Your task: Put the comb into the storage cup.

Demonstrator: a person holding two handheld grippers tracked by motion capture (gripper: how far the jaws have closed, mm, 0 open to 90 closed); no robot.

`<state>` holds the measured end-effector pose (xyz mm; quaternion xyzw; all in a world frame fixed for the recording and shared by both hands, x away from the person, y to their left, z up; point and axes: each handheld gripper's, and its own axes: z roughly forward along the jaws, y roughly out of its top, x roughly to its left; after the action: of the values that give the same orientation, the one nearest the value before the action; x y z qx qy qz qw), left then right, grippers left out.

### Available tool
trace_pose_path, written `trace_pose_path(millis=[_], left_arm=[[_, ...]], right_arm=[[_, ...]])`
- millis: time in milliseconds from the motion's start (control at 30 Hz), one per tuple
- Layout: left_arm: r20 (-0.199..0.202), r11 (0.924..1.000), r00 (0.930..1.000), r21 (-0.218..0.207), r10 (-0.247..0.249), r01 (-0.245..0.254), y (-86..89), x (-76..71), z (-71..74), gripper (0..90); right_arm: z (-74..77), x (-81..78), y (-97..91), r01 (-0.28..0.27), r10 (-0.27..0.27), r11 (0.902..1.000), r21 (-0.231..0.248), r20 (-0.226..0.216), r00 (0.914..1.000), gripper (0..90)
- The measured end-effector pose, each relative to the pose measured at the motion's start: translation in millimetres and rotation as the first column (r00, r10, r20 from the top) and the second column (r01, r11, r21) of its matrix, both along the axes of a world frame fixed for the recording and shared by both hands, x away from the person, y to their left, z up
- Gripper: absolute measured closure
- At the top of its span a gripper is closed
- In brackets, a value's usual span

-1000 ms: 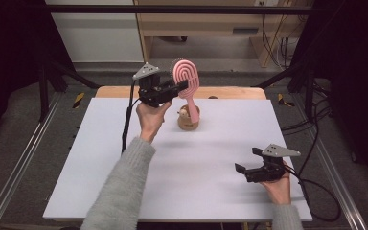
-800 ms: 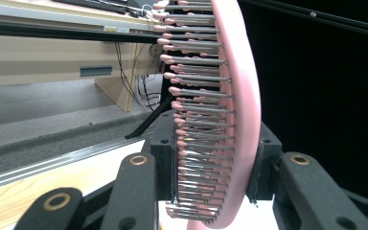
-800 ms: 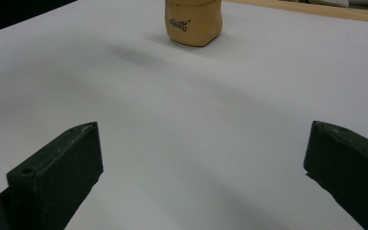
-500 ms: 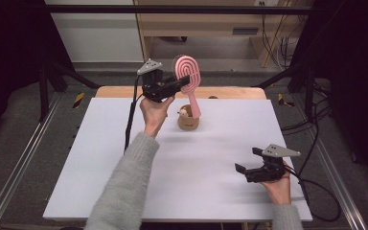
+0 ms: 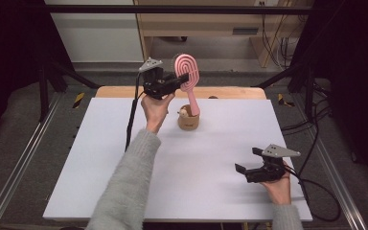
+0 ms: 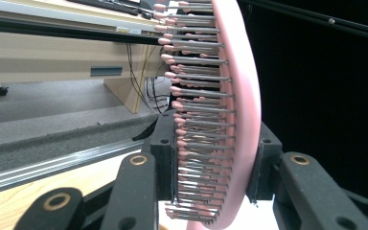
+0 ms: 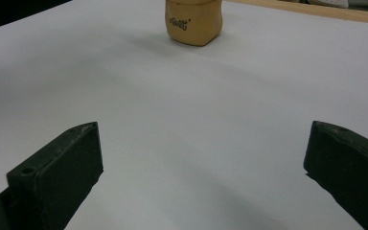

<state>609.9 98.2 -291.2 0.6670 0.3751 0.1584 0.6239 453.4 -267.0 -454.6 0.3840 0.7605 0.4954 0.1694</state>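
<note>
Left gripper point(image 5: 179, 81) clamped on pink hairbrush point(image 5: 187, 72), handle end at tan cup point(image 5: 189, 120) far-centre, likely mid-placement or removal; right gripper point(image 5: 247, 160) released, idle near-right.

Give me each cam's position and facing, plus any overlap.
High view: above the person's side, looking forward and down on the white table; both forearms, left tongs clamped on the pink hairbrush, right tongs open.
Left gripper view: rides the left tongs, facing along the hairbrush toward a wooden bench; own jaws visible.
Right gripper view: rides the right tongs, low over the table, facing the tan holder.
Shared: the holder in the high and right gripper views.
</note>
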Motion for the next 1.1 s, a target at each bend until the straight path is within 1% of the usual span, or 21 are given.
trace_pose_path(millis=[200,333,433,533,633,767,867,1000,1100], left_arm=[[-0.007,0.9999,0.9999,0.012,0.012,-0.012,-1.5,7.2,-3.5,63.2],[-0.005,0.9997,0.9998,0.018,0.017,-0.017,-3.2,10.3,-5.4,63.2],[-0.009,0.9996,0.9997,0.017,0.021,-0.021,-4.1,12.4,-6.8,63.2],[-0.004,0.9997,0.9998,0.013,0.021,-0.021,-4.3,14.3,-7.8,63.2],[-0.004,0.9994,0.9997,0.024,0.026,-0.026,-4.8,16.7,-8.1,63.2],[-0.006,0.9994,0.9995,0.017,0.031,-0.031,-5.7,19.5,-9.6,63.2],[-0.009,0.9988,0.9992,0.030,0.040,-0.039,-5.8,22.0,-11.8,63.2],[-0.015,0.9987,0.9990,0.029,0.042,-0.041,-6.1,24.8,-14.6,63.2],[-0.017,0.9982,0.9987,0.038,0.048,-0.047,-7.8,27.0,-17.0,63.2]], right_arm=[[-0.4,0.2,0.2,-0.001,0.001,1.0000,-0.003,0.003,1.0000,0.2],[-0.8,0.3,-0.2,0.000,0.000,1.0000,-0.003,0.001,1.0000,0.2],[-1.0,0.0,-0.2,0.001,-0.001,1.0000,0.001,-0.005,1.0000,0.2],[-1.2,-0.2,0.1,0.001,-0.001,1.0000,0.001,-0.002,1.0000,0.2],[-1.0,-0.2,0.0,0.002,-0.002,1.0000,0.000,-0.002,1.0000,0.3],[-1.0,-0.4,-0.1,0.002,-0.002,1.0000,-0.001,-0.003,1.0000,0.3],[-0.9,-0.4,-0.1,0.002,-0.002,1.0000,0.001,-0.003,1.0000,0.3],[-1.2,-0.3,0.2,0.001,-0.001,1.0000,0.000,-0.003,1.0000,0.3],[-1.2,-0.2,0.1,0.001,-0.001,1.0000,0.000,-0.004,1.0000,0.3]])
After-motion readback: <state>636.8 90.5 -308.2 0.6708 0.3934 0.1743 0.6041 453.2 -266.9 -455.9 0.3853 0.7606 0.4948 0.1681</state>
